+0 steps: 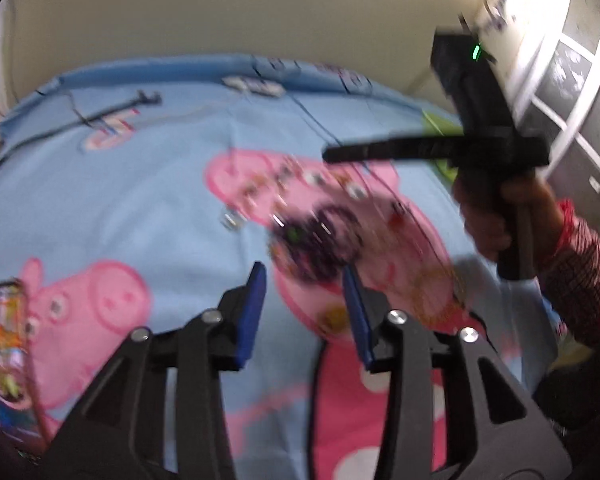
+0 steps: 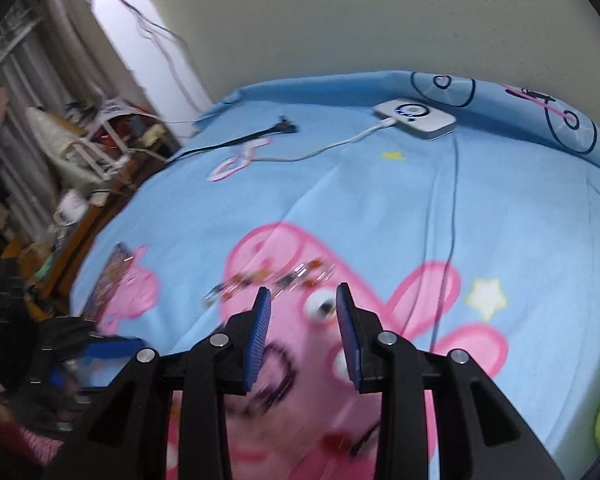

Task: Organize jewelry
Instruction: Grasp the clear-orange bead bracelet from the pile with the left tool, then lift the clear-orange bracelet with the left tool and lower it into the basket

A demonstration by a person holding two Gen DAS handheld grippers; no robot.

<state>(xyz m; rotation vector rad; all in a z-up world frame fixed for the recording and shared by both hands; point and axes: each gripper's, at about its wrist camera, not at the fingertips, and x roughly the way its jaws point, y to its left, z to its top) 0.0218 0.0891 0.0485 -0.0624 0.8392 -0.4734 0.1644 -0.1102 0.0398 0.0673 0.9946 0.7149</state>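
Several small jewelry pieces (image 1: 284,188) lie scattered on the pink pig print of a blue bedsheet (image 1: 148,184). A dark tangled pile of jewelry (image 1: 320,240) lies just beyond my left gripper (image 1: 305,276), which is open and empty above the sheet. In the right wrist view the small pieces (image 2: 276,276) show blurred just ahead of my right gripper (image 2: 303,294), open and empty. The right gripper also shows in the left wrist view (image 1: 340,154), held in a hand at the right.
A white device (image 2: 416,118) with a white cable lies at the far side of the bed. A black cable (image 2: 256,136) lies far left. A colourful packet (image 1: 2,344) sits at the left. Cluttered furniture (image 2: 100,140) stands beside the bed.
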